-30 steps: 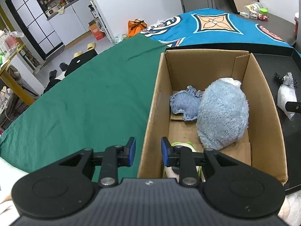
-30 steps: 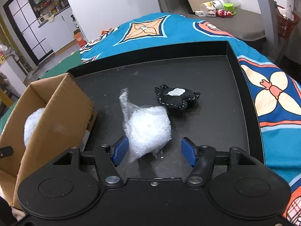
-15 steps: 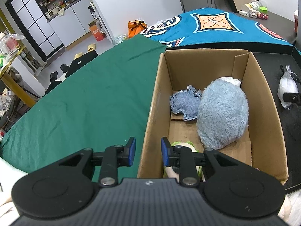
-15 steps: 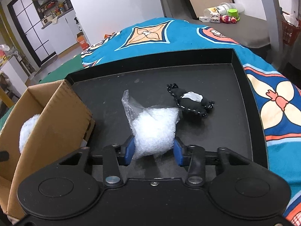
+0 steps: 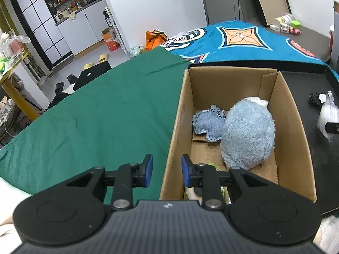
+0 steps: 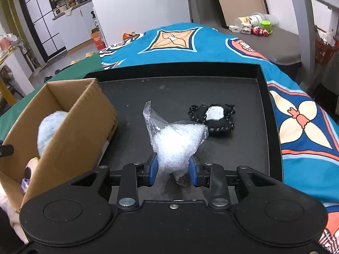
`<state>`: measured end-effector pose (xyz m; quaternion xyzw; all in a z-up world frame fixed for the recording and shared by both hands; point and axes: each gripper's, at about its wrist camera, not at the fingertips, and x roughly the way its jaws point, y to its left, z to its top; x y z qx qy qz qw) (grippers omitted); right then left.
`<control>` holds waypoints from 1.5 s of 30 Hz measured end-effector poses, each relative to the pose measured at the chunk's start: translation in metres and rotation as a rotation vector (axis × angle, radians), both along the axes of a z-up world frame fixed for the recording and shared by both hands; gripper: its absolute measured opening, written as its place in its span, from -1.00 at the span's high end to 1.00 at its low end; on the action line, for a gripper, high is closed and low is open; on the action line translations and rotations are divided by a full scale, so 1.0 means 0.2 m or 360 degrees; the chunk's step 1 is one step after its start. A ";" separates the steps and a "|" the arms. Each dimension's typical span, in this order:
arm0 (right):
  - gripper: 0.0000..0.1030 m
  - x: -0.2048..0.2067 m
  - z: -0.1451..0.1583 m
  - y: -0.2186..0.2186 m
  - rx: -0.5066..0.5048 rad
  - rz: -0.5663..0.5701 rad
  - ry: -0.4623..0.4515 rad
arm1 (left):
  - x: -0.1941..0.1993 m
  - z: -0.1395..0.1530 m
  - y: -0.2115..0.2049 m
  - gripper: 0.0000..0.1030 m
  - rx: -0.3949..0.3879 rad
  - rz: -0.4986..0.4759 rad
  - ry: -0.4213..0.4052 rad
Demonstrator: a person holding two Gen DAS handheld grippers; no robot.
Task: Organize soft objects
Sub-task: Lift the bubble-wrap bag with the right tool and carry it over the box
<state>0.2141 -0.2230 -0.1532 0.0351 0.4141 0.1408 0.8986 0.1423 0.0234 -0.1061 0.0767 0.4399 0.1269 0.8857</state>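
Note:
My right gripper [image 6: 172, 172] is shut on a clear bag of white beads [image 6: 174, 144], held over the black tray [image 6: 262, 74]. A black soft pouch with a white patch [image 6: 214, 118] lies on the tray just beyond. The cardboard box [image 5: 296, 131] holds a fluffy light-blue plush [image 5: 247, 135], a small denim-blue cushion [image 5: 208, 123] and a green-and-cream toy under my fingers. My left gripper [image 5: 166, 170] straddles the box's left wall, one finger inside and one outside, closed on it. The bag also shows at the far right of the left wrist view [image 5: 328, 114].
A green cloth [image 5: 95, 122] covers the table left of the box. A blue patterned cloth [image 6: 190, 42] lies beyond and right of the tray. Small jars and toys [image 6: 254, 25] sit on a grey surface far back.
My right gripper closed on the bead bag and lifted it a little, drawing back from the black pouch. My left gripper and the box stayed put.

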 end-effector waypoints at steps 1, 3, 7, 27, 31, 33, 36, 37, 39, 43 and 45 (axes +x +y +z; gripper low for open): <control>0.42 -0.01 0.01 0.00 -0.0005 0.0001 0.0000 | -0.01 0.00 0.00 0.47 -0.0007 0.0001 -0.0008; 0.42 -0.03 0.03 -0.01 -0.0017 -0.0001 0.0000 | -0.01 0.01 0.01 0.47 -0.0017 0.0003 -0.0021; 0.42 -0.07 0.06 -0.02 -0.0029 -0.0014 0.0002 | -0.02 0.03 0.01 0.47 -0.0030 0.0000 -0.0047; 0.41 -0.19 0.24 0.09 -0.0119 0.0033 -0.0027 | -0.06 0.07 0.07 0.47 -0.0171 -0.0007 -0.0131; 0.41 -0.20 0.27 0.13 -0.0131 0.0045 -0.0028 | -0.07 0.07 0.08 0.47 -0.0188 -0.0008 -0.0143; 0.41 -0.21 0.29 0.15 -0.0132 0.0056 -0.0033 | -0.07 0.07 0.08 0.47 -0.0203 -0.0005 -0.0147; 0.41 -0.22 0.31 0.18 -0.0134 0.0077 -0.0046 | -0.08 0.07 0.10 0.47 -0.0220 -0.0001 -0.0152; 0.41 -0.22 0.32 0.19 -0.0134 0.0084 -0.0050 | -0.08 0.08 0.10 0.47 -0.0225 -0.0002 -0.0154; 0.41 -0.22 0.34 0.21 -0.0126 0.0100 -0.0060 | -0.09 0.08 0.11 0.47 -0.0236 -0.0003 -0.0158; 0.41 -0.23 0.38 0.28 -0.0114 0.0140 -0.0086 | -0.09 0.08 0.14 0.47 -0.0264 -0.0003 -0.0154; 0.41 -0.24 0.40 0.32 -0.0110 0.0162 -0.0098 | -0.08 0.08 0.15 0.47 -0.0286 -0.0002 -0.0145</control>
